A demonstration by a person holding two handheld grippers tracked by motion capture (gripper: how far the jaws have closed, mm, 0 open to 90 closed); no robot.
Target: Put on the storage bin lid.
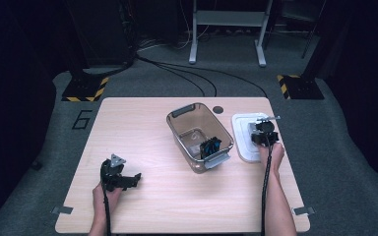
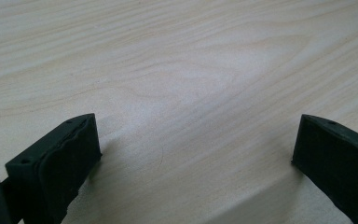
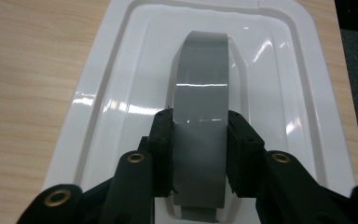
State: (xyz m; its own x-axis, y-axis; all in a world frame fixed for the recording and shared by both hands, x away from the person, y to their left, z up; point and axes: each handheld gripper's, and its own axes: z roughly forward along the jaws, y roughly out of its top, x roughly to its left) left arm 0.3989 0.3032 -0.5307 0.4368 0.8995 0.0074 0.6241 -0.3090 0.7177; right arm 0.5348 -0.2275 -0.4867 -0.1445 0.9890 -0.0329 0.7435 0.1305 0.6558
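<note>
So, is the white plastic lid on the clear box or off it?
Off. The white plastic lid lies flat on the wooden table beside the open clear box; the right gripper is shut on its grey handle.

Hard to make out in the high view: the dark blue item (image 1: 210,147) inside the clear bin (image 1: 177,132), too small to identify. Covered there by the right tongs (image 1: 265,133): the middle of the white lid (image 1: 241,142). Cut off at the bottom edge of the right gripper view: the near end of the grey handle (image 3: 200,140). Cropped in the left gripper view: both pads of the left tongs (image 2: 193,154).
</note>
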